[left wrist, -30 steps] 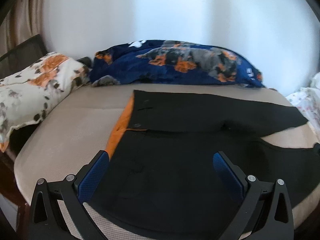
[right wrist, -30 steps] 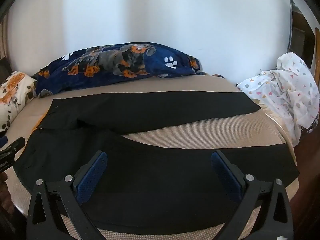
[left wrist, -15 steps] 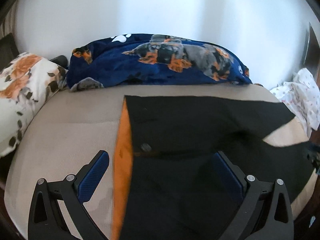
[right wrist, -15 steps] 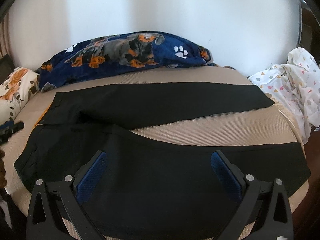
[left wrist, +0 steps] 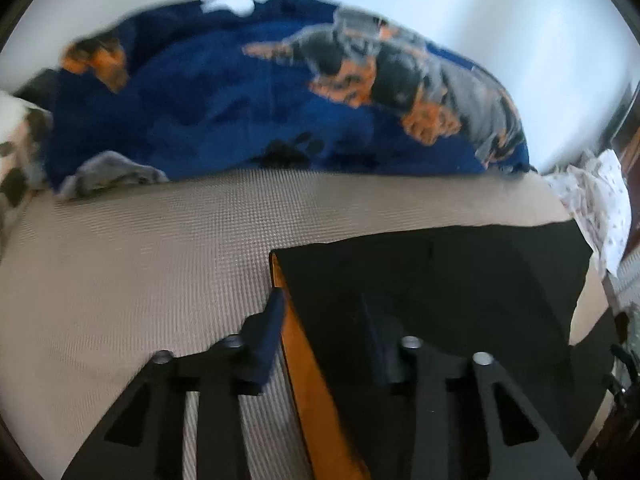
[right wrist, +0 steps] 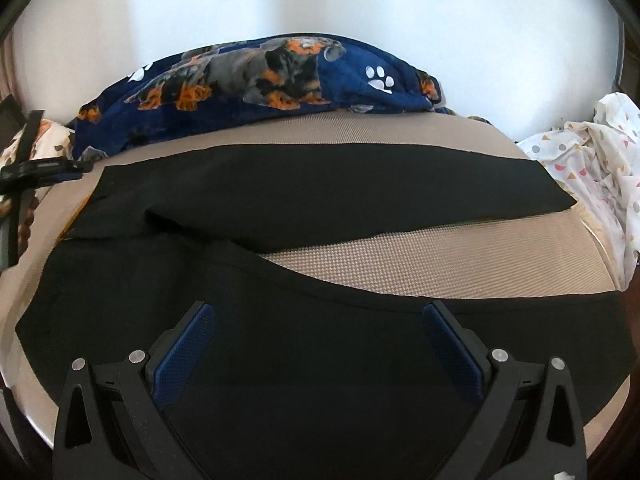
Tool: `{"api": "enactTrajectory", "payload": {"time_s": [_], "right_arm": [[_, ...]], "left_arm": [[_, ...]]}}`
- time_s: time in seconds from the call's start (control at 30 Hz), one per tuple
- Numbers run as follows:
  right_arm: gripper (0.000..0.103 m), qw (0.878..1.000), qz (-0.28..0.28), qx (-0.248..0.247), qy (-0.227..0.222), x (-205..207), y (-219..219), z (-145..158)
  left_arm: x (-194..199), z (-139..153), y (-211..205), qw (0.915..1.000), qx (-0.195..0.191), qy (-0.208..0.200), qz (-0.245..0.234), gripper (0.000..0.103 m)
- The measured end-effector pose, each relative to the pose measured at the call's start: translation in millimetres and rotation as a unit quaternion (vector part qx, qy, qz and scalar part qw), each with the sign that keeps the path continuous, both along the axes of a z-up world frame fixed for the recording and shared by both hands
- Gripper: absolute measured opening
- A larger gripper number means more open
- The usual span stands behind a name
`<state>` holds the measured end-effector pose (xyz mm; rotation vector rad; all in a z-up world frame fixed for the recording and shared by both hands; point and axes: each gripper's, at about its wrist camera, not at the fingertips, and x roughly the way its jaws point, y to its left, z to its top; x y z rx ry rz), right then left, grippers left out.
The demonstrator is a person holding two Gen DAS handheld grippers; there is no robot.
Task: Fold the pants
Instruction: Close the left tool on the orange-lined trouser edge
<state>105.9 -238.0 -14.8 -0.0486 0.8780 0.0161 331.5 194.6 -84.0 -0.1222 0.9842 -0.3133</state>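
Observation:
Black pants (right wrist: 320,200) lie spread across the beige bed (right wrist: 460,256), waist at the left, the two legs running right in a shallow V. My right gripper (right wrist: 320,320) hovers open over the near leg, nothing between its fingers. In the left wrist view the far corner of the pants' waistband (left wrist: 440,280) shows its orange lining (left wrist: 304,360). My left gripper (left wrist: 322,312) straddles that edge, its jaws closing with the waistband between them; the left finger (left wrist: 272,320) is on the mat beside the lining, the right finger on the black cloth. The left gripper (right wrist: 36,168) also shows at the right wrist view's left edge.
A dark blue dog-print blanket (right wrist: 260,72) is bunched along the wall behind the pants. A white sheet with coloured shapes (right wrist: 592,160) is heaped at the right end of the bed. A floral pillow (left wrist: 16,152) lies at the far left.
My left gripper has swept forward to the waistband's far corner and its fingers have drawn much closer together. The right gripper has dipped slightly toward the near leg and stays wide.

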Motion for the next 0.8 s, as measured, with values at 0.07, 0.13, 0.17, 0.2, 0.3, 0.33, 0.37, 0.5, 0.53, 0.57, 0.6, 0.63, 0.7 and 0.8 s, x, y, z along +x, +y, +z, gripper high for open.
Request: {"api": "enactTrajectory", "payload": {"time_s": [0.07,0.13,0.17,0.2,0.3,0.33,0.37,0.5,0.53,0.57,0.6,0.63,0.7,0.8], "right_arm": [[0.103,1.0,-0.001,0.002,0.004,4,-1,-3],[0.103,1.0,0.001,0.002,0.01,8,0,-7],[0.103,1.0,0.002,0.0,0.012,9,1,-9],[0.103,1.0,0.004,-0.001,0.014,10,1,-10],[0.103,1.0,0.009,0.004,0.018,13,2,-14],[0.103,1.0,0.01,0.005,0.017,14,3,-14],[0.103,1.0,0.012,0.006,0.017,14,3,-15],[0.103,1.0,0.015,0.007,0.017,17,5,-16],[0.103,1.0,0.016,0.009,0.017,17,6,-17],[0.103,1.0,0.016,0.011,0.017,18,6,-17],[0.103,1.0,0.017,0.012,0.018,18,6,-17],[0.103,1.0,0.018,0.013,0.018,18,6,-18],[0.103,1.0,0.019,0.015,0.018,17,5,-18],[0.103,0.999,0.019,0.018,0.017,18,5,-19]], "left_arm": [[11,-7,1,0.9999,0.01,0.004,0.0,0.036],[21,-14,4,0.9999,0.011,0.01,-0.003,0.036],[26,-16,5,0.9999,0.009,0.014,-0.004,0.036],[30,-18,5,0.9998,0.015,0.013,-0.003,0.036],[39,-22,9,0.9998,0.02,0.005,0.003,0.037],[41,-24,9,0.9999,0.009,0.014,-0.001,0.037],[43,-27,7,0.9997,-0.002,0.022,-0.009,0.038],[41,-29,2,0.9995,-0.001,0.031,-0.008,0.041],[41,-29,5,0.9993,-0.013,0.035,0.0,0.036],[41,-28,8,0.999,-0.025,0.036,0.01,0.025],[40,-28,16,0.9982,-0.042,0.034,0.025,0.019],[38,-27,22,0.9974,-0.058,0.031,0.03,0.013],[30,-26,27,0.9961,-0.076,0.02,0.039,0.013],[16,-16,23,0.9963,-0.081,-0.011,0.024,0.011]]}}
